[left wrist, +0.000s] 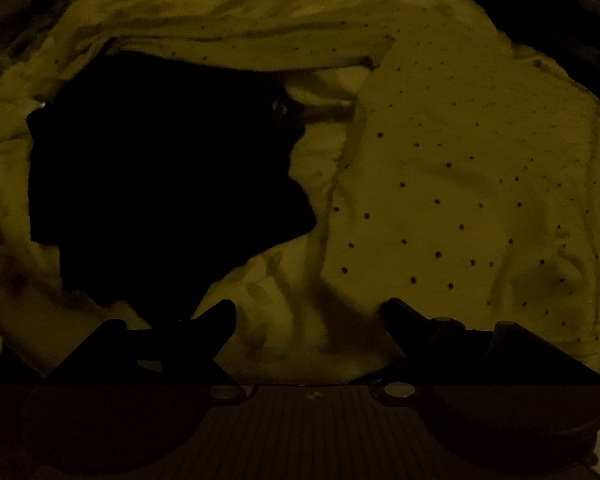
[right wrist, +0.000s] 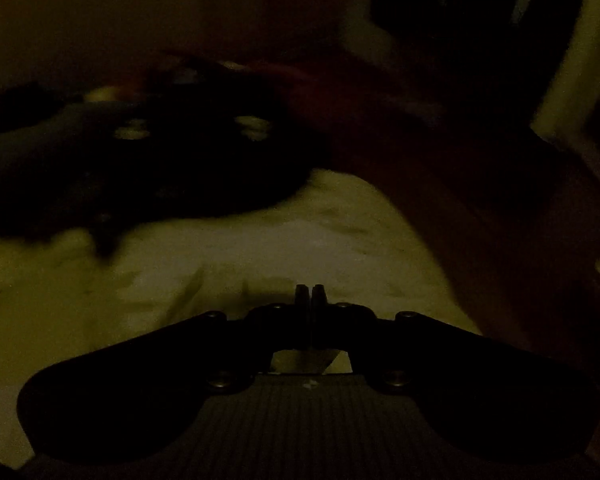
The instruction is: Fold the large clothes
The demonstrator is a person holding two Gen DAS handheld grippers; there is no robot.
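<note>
No text, label, brand, number or sign can be read in either dim view.

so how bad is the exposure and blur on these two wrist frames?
Left wrist: badly underexposed with a yellow-green cast, yet the dotted yellow fabric stays sharp; the black garment is crushed to a flat silhouette. Right wrist: darker and smeared, the dark spotted cloth blurred; only the shut right claw reads clearly.

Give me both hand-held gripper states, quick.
Left hand-held gripper: open, holding nothing, above the yellow dotted fabric.
Right hand-held gripper: closed, nothing visible between its fingers.
</note>
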